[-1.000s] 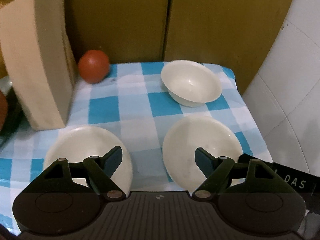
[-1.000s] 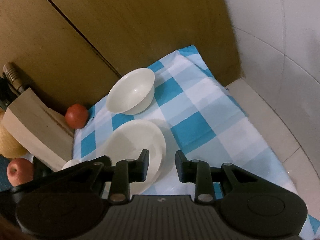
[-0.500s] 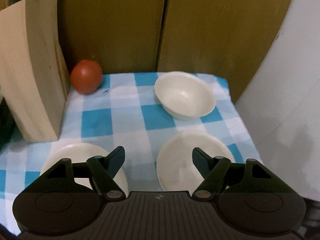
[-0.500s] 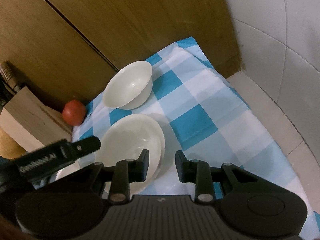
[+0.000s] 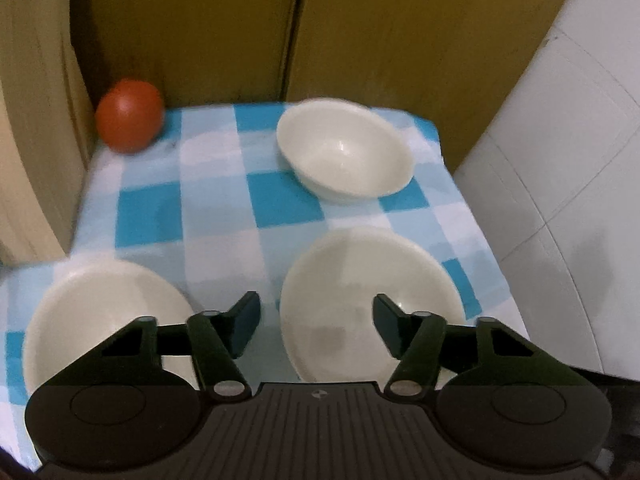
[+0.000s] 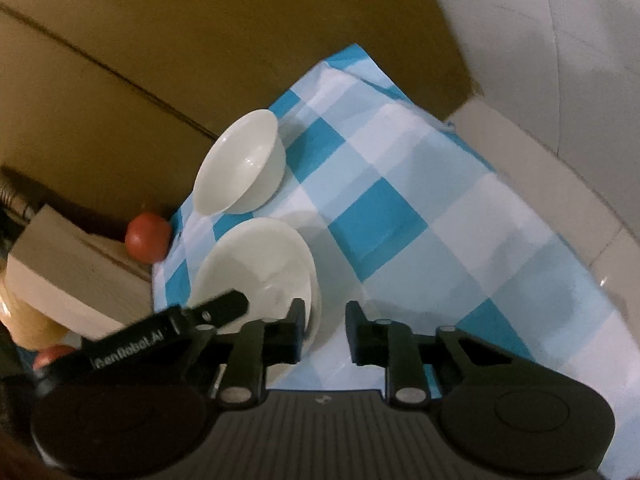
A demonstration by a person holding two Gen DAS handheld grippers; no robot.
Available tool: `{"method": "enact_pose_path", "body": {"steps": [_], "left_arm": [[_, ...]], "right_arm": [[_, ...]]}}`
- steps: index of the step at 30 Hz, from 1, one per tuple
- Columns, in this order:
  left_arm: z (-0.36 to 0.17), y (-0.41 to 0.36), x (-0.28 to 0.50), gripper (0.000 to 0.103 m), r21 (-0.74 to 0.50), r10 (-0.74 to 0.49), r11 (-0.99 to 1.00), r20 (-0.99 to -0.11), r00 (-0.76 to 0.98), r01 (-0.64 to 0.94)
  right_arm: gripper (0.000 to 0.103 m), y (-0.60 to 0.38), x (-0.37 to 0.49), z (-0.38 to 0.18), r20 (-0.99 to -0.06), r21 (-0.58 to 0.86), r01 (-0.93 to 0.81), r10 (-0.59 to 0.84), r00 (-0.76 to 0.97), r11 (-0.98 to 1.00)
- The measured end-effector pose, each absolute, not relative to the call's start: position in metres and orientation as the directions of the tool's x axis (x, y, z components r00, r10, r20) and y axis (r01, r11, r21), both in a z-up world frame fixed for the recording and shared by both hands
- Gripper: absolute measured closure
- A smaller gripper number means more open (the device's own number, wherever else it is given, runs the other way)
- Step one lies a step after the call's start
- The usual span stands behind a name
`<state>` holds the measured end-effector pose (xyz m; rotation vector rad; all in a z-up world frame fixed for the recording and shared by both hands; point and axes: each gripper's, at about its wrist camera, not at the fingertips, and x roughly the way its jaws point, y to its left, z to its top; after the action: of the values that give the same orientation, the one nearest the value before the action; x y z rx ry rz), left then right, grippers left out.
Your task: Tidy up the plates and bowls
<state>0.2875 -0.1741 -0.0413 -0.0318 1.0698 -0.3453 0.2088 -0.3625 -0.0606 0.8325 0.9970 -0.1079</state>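
Your left gripper (image 5: 316,322) hangs above the near edge of the blue-and-white checked cloth (image 5: 192,184) with its fingers spread wide and nothing between them; the gap frames the near rim of the right-hand plate (image 5: 368,280). A second white plate (image 5: 100,312) lies to its left on the same cloth, apart from the first, and partly hidden behind your left finger. Farther back, beyond the right-hand plate and not touching it, a white bowl (image 5: 346,150) sits upright on the cloth near the brown cabinet doors (image 5: 360,20). A red tomato (image 5: 130,116) rests in the back left corner of the cloth, just beside a pale wooden knife block (image 5: 36,140). Your right gripper (image 6: 324,332) is also empty, its fingers parted by a narrow gap, held over the cloth with its left finger close to the plate's (image 6: 260,264) right rim; you cannot tell from this view whether it touches. There the bowl (image 6: 240,168) sits just beyond the plate, the tomato (image 6: 147,242) to their left by the knife block (image 6: 68,268), and white tiled wall (image 6: 560,40) rises on the right. The left gripper (image 6: 160,330) pokes in at the lower left, over the plate's near edge.
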Motion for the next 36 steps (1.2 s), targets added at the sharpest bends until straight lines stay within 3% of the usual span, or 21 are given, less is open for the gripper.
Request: {"method": "enact_pose_path", "body": {"steps": [3,6,9,36], "left_arm": [[-0.048,-0.175,0.288,0.053,-0.226,-0.316,0.939,-0.868,0.383,0.260],[-0.053,-0.184,0.284,0.060,-0.170,-0.268,0.947,-0.887,0.376,0.273],[-0.054,-0.189,0.281,0.063,-0.148,-0.251,0.947,-0.894,0.371,0.285],[-0.005,-0.164,0.256,0.059,-0.080,-0.191,0.969,-0.847,0.496,0.235]], "right_arm": [[0.092,-0.366,0.209,-0.062,-0.767,0.590,0.445,0.295,0.570,0.673],[0.094,-0.365,0.208,-0.061,-0.762,0.593,0.441,0.294,0.577,0.673],[0.095,-0.364,0.208,-0.059,-0.762,0.591,0.435,0.292,0.578,0.680],[0.095,-0.322,0.211,-0.021,-0.698,0.625,0.303,0.342,0.629,0.720]]}}
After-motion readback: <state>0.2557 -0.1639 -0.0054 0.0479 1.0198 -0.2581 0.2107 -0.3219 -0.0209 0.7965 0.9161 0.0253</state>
